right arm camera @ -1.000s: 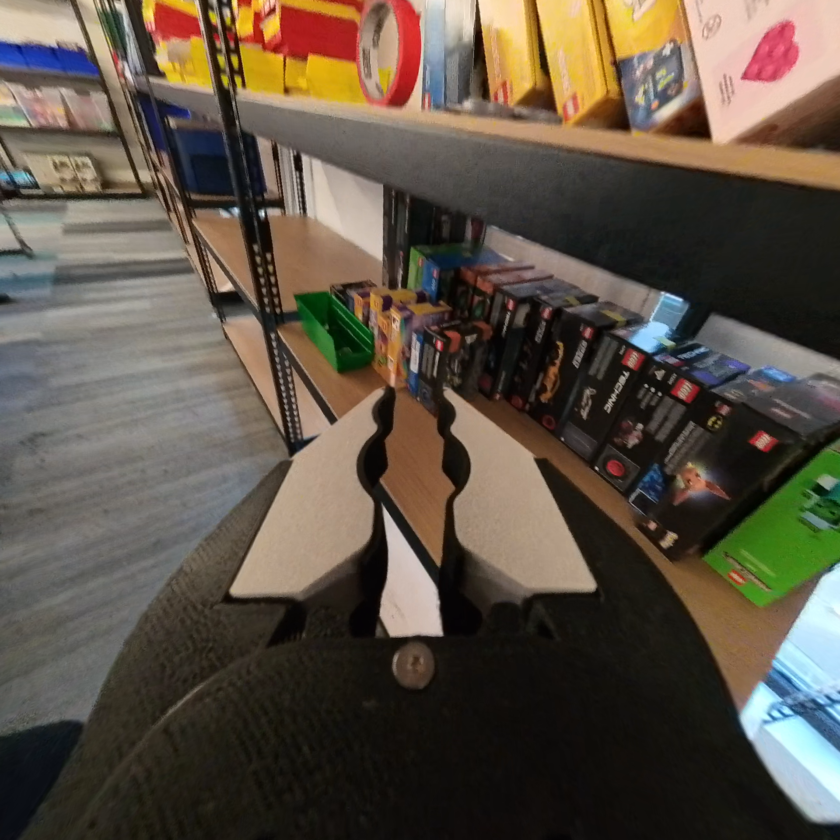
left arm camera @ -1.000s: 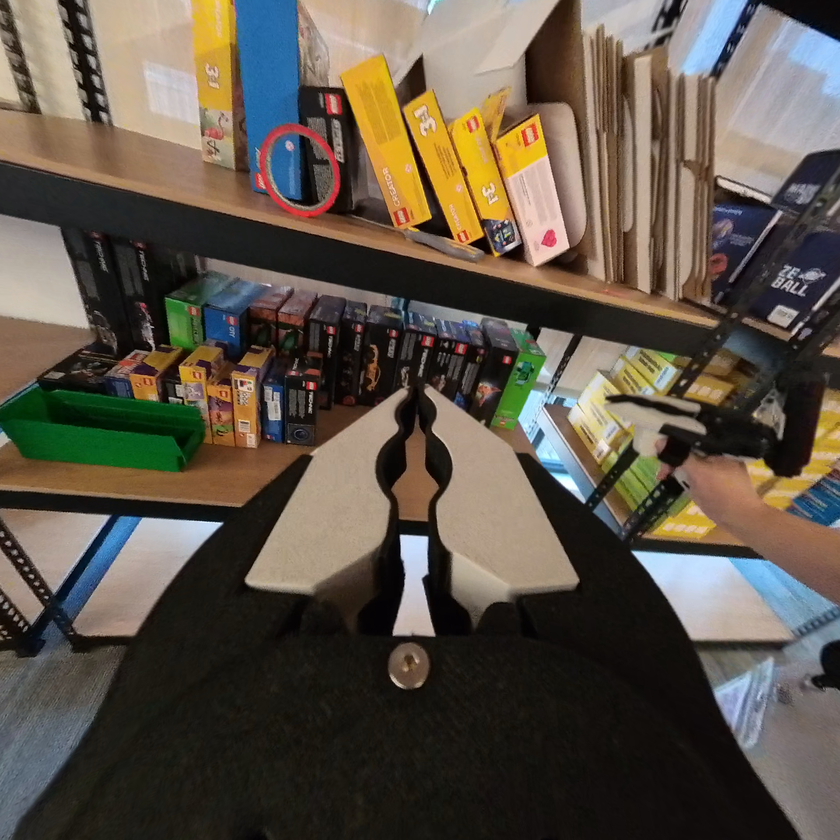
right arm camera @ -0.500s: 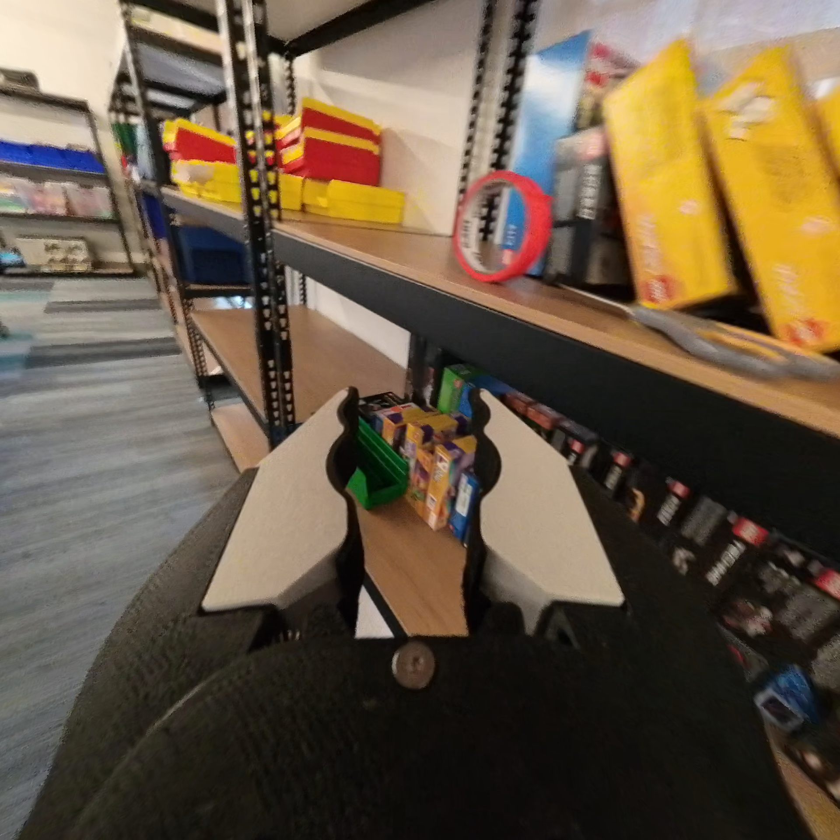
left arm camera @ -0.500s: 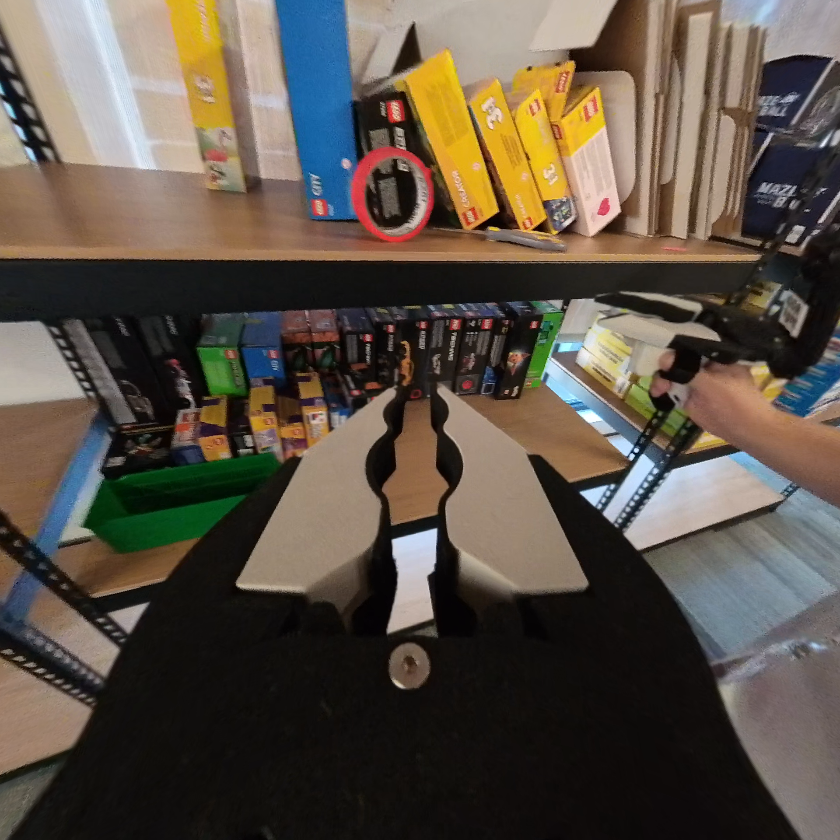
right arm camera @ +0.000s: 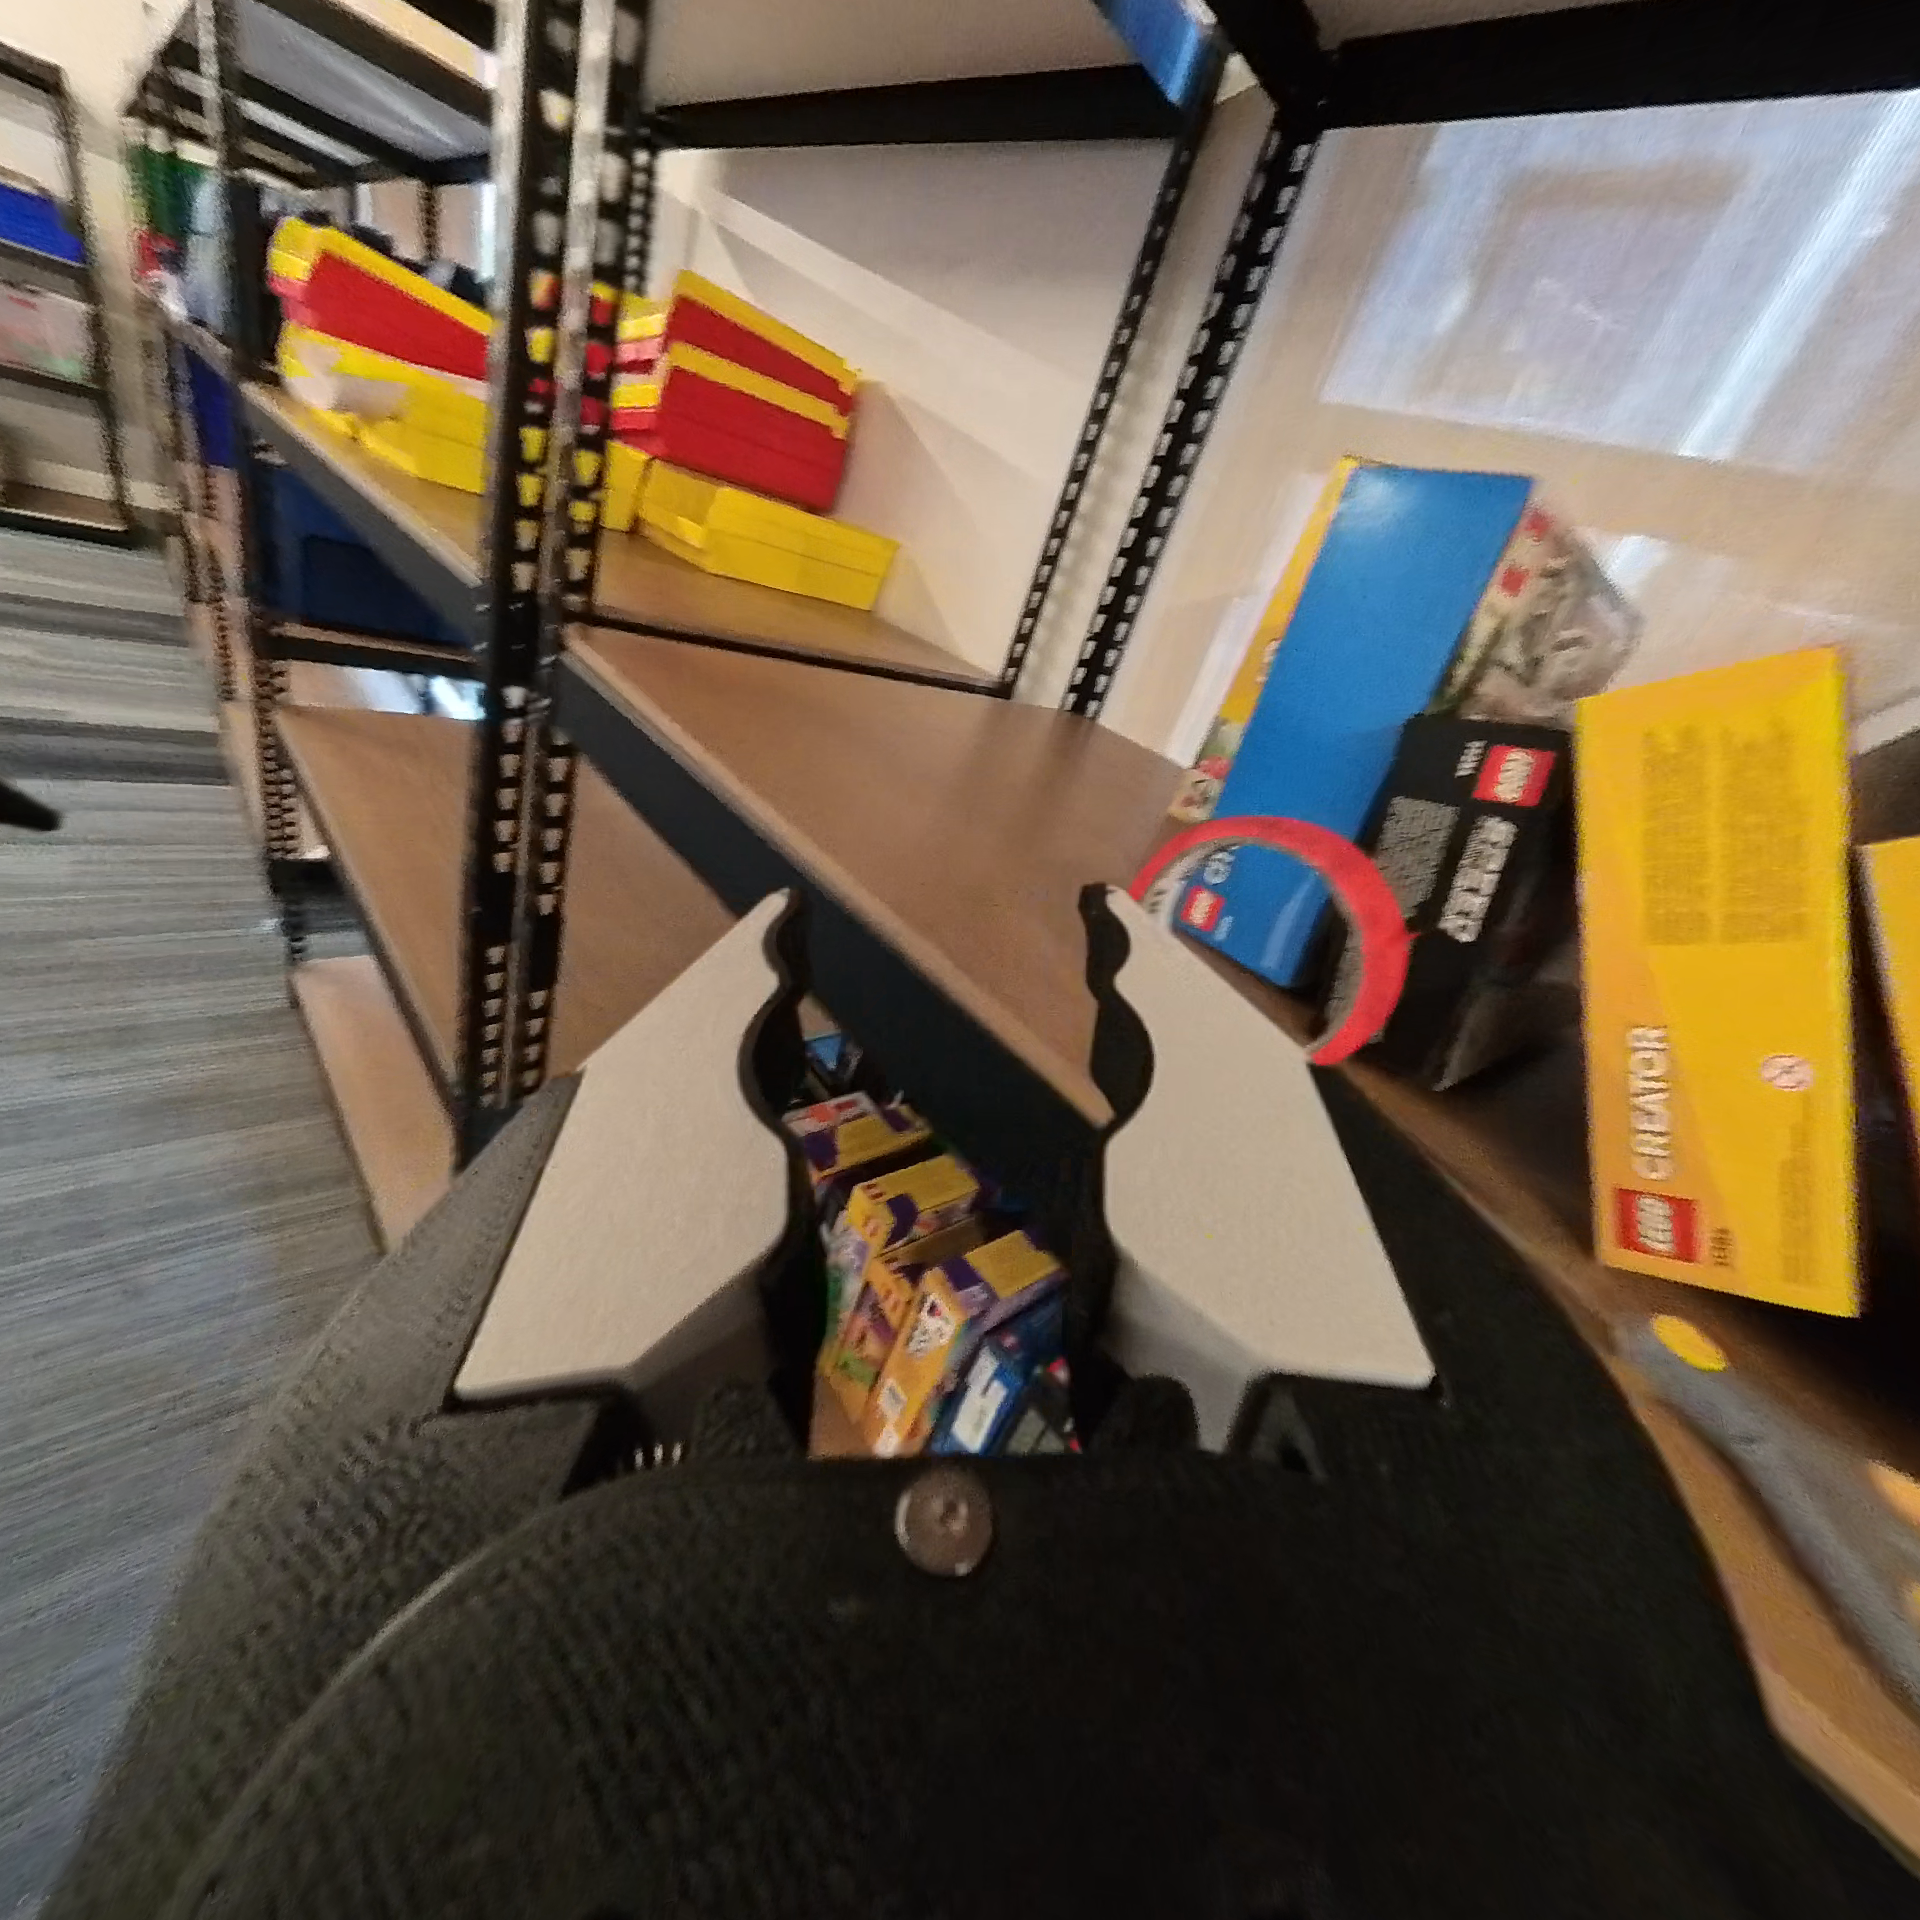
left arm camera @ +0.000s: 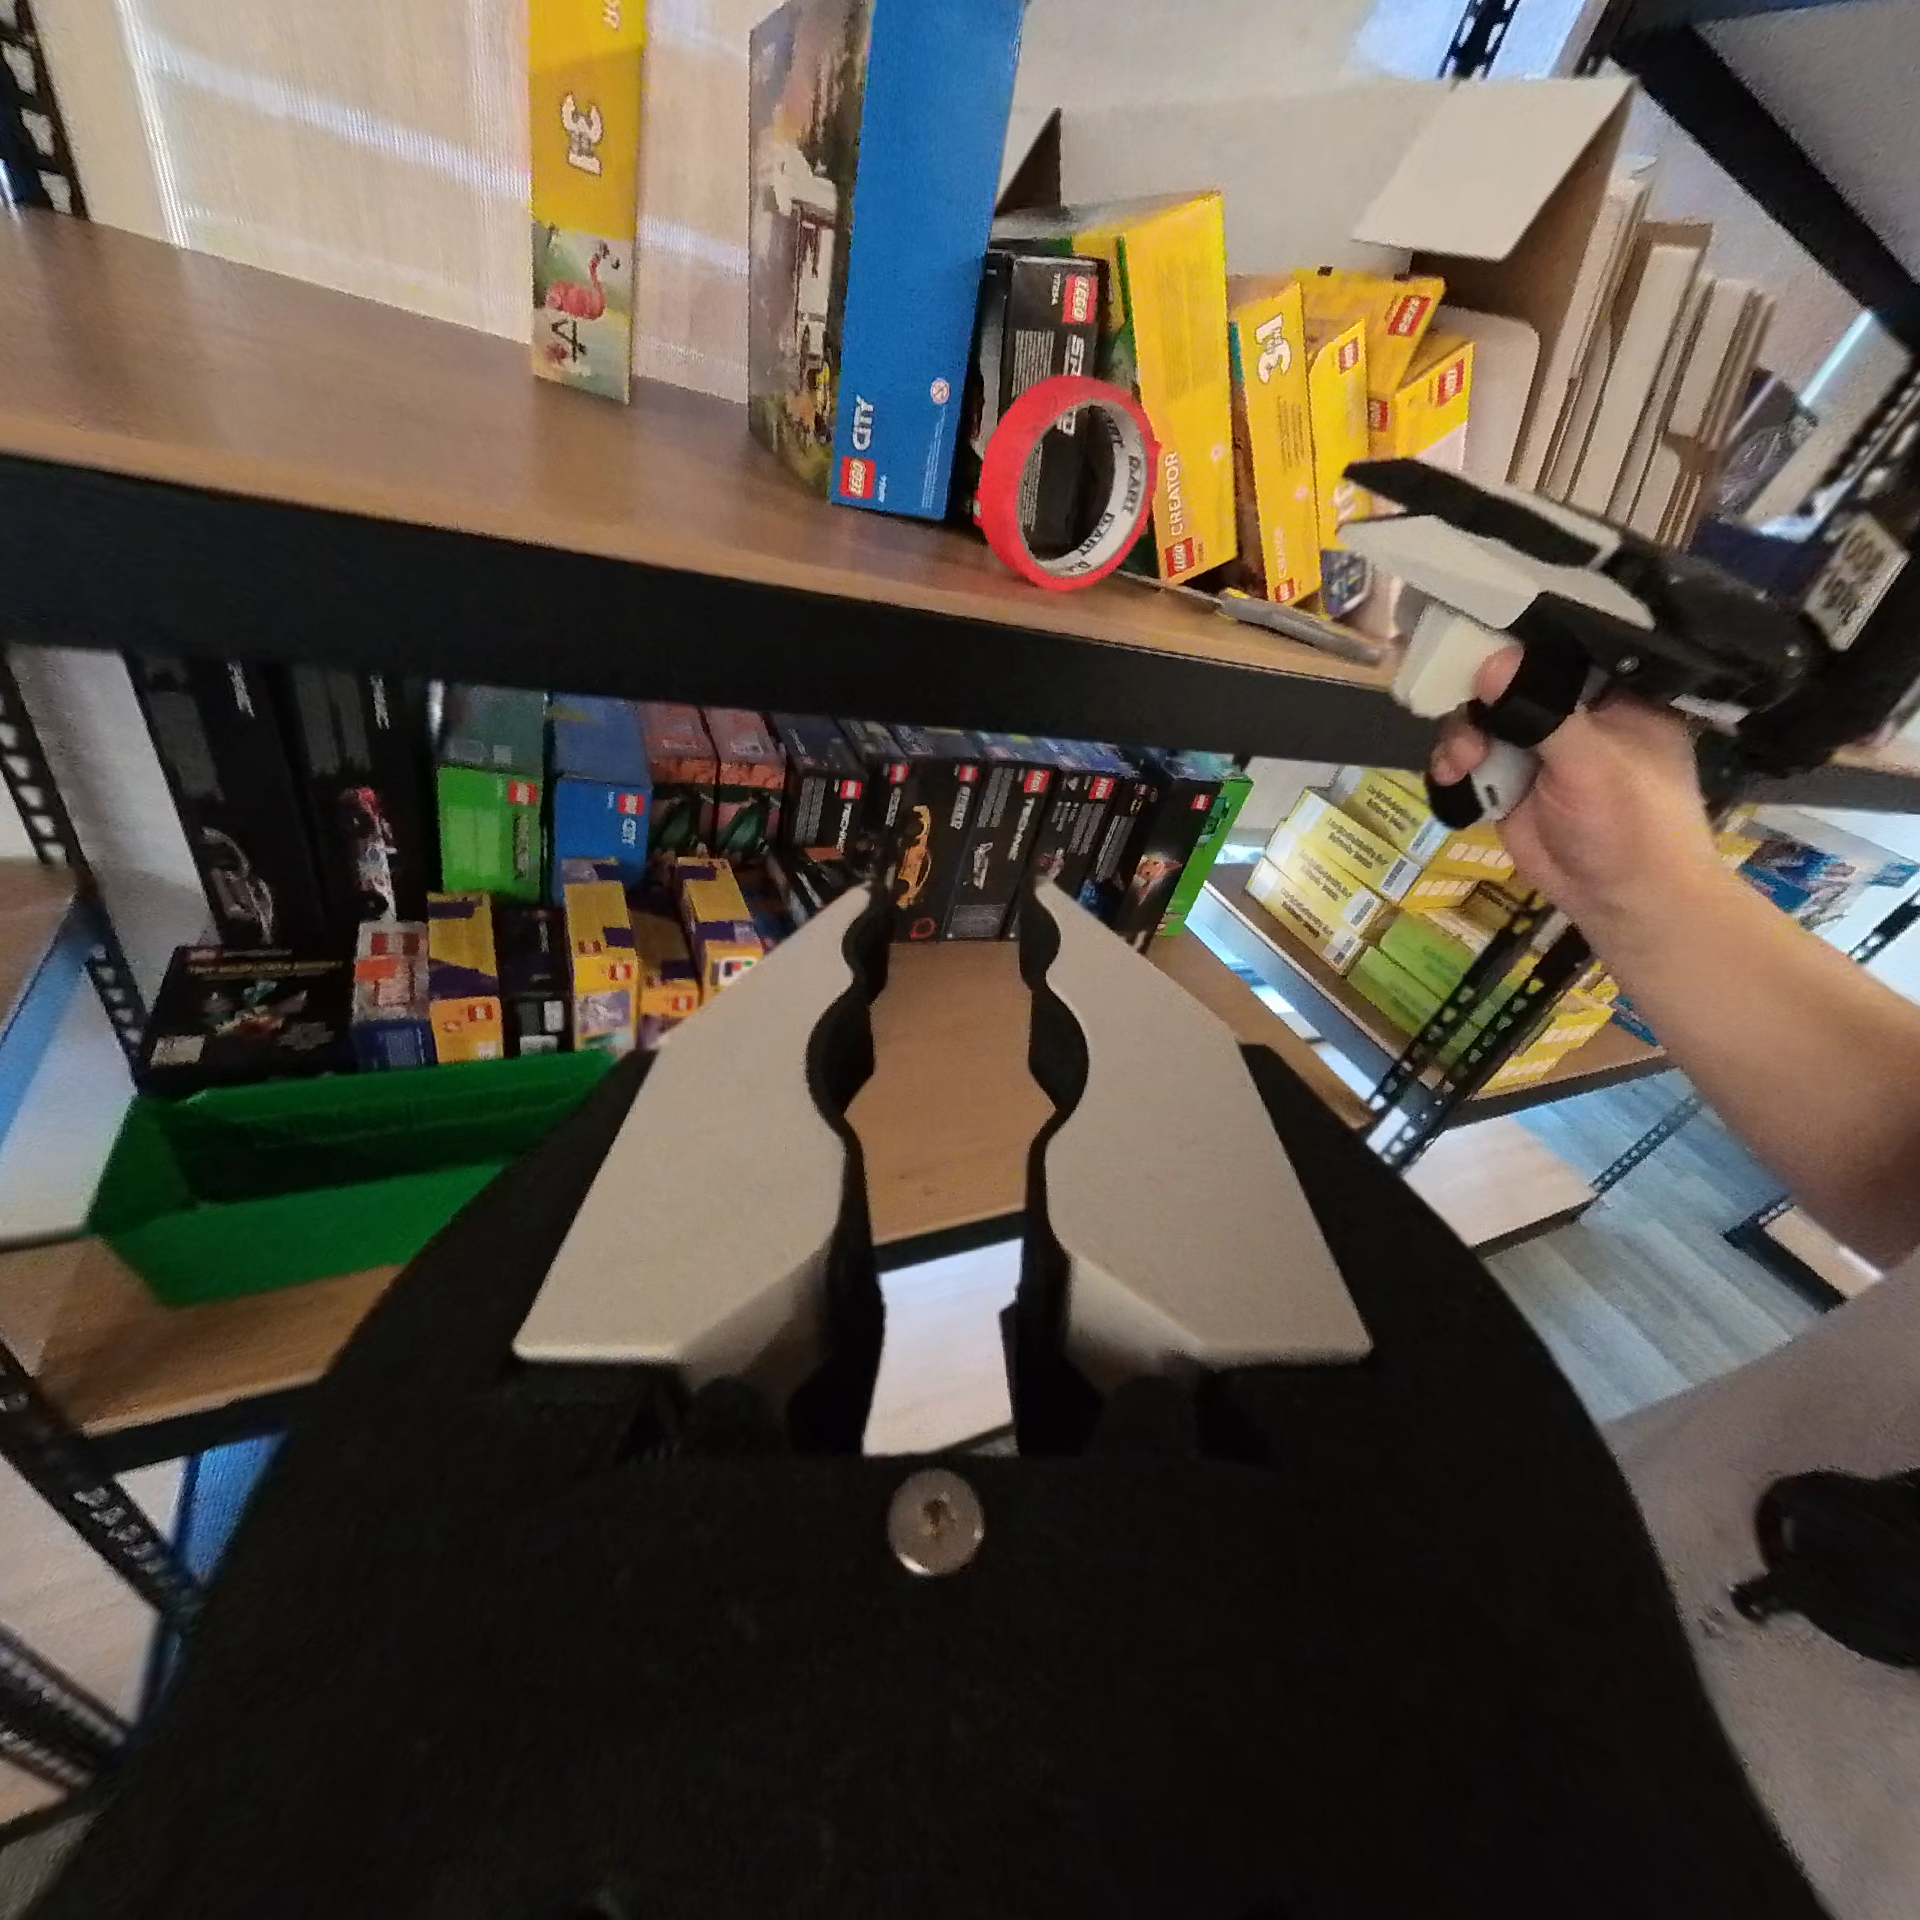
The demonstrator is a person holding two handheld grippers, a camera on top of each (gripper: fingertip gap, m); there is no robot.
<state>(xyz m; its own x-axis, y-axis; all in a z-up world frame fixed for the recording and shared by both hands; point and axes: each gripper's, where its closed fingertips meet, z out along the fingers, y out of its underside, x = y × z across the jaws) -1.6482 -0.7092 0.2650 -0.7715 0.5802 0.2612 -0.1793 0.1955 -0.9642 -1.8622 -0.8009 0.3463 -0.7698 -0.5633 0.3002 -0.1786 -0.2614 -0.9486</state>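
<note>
A red tape roll point(left arm camera: 1000, 488) stands on edge on the upper wooden shelf point(left arm camera: 416, 447), leaning against a black box point(left arm camera: 1039, 312) and a blue box point(left arm camera: 925, 260). My left gripper point(left arm camera: 954, 904) is open and empty, below the shelf edge and in front of the lower shelf. My right gripper point(left arm camera: 1351, 504) is open and empty at shelf height, just right of the roll and apart from it. In the right wrist view the right gripper point(right arm camera: 940, 904) points along the shelf point(right arm camera: 935, 748), with the roll point(right arm camera: 1371, 935) just beyond its right fingertip.
Yellow boxes point(left arm camera: 1184, 364) lean right of the roll, one point(right arm camera: 1725, 935) close to the right gripper. A slim grey tool point(left arm camera: 1278, 613) lies at the shelf front. The lower shelf holds a green bin point(left arm camera: 312, 1174) and rows of small boxes point(left arm camera: 935, 810). Black uprights point(right arm camera: 540, 520) stand to the left. Tip to tip, the grippers are about 25 centimeters apart. From my right tips it is roughly 15 centimeters to the red tape roll point(left arm camera: 1000, 488); from my left, 35 centimeters.
Both grippers have risen and opened wider. The right gripper has come up from the lower shelf to upper shelf height, close to the red tape roll.
</note>
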